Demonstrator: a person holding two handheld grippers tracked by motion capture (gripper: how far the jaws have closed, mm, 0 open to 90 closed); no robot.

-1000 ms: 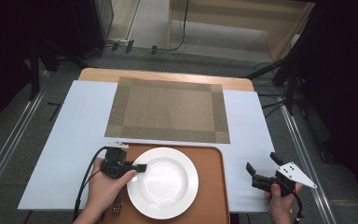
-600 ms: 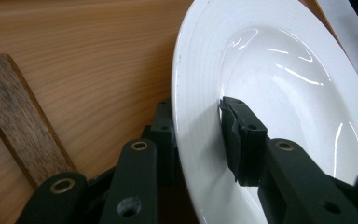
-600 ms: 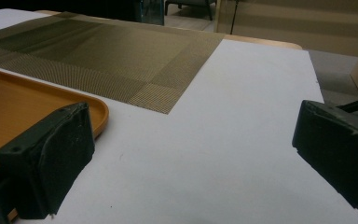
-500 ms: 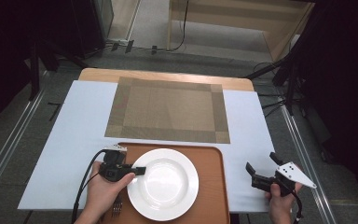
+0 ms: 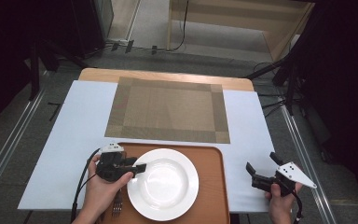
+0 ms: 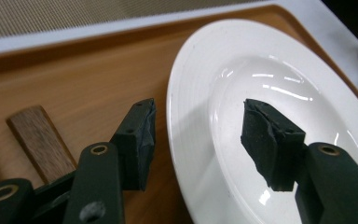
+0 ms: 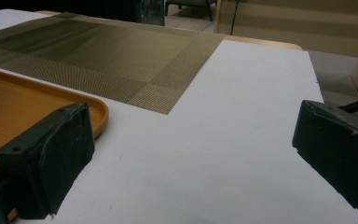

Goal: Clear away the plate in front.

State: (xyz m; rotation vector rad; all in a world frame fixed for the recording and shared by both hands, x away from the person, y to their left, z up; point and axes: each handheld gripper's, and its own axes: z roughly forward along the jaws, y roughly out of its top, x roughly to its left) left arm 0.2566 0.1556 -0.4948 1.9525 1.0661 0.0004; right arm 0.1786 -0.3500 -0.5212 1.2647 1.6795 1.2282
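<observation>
Left hand-held gripper (image 5: 139, 168) sits at the left rim of the white plate (image 5: 165, 184), its jaws astride that rim: in the left gripper view one black pad (image 6: 137, 140) stands over the tray outside the plate and the other over the plate's well, with a clear gap between each pad and the china. The jaws have just been opening, so the grip is released, with the plate's edge between them but not pressed. The plate lies flat on the orange-brown tray (image 5: 214, 186), which rests at the near edge of the tabletop (image 5: 74, 121) on its pale cover. Left of the plate, on the tray, lie wooden handles (image 6: 35, 140); from the high view they seem to belong to cutlery, perhaps a fork (image 5: 116, 207), though it is small and partly hidden by the hand.

Right hand-held gripper (image 5: 261, 173) is held just off the tray's right edge, well apart from the plate, its jaws spread wide with nothing between them; its own view looks over the bare pale cover.

Beyond the tray lies a woven brown placemat (image 5: 168, 109), flat and square to the tabletop. No brand, label or writing can be read on the plate, tray, mat or either gripper.
</observation>
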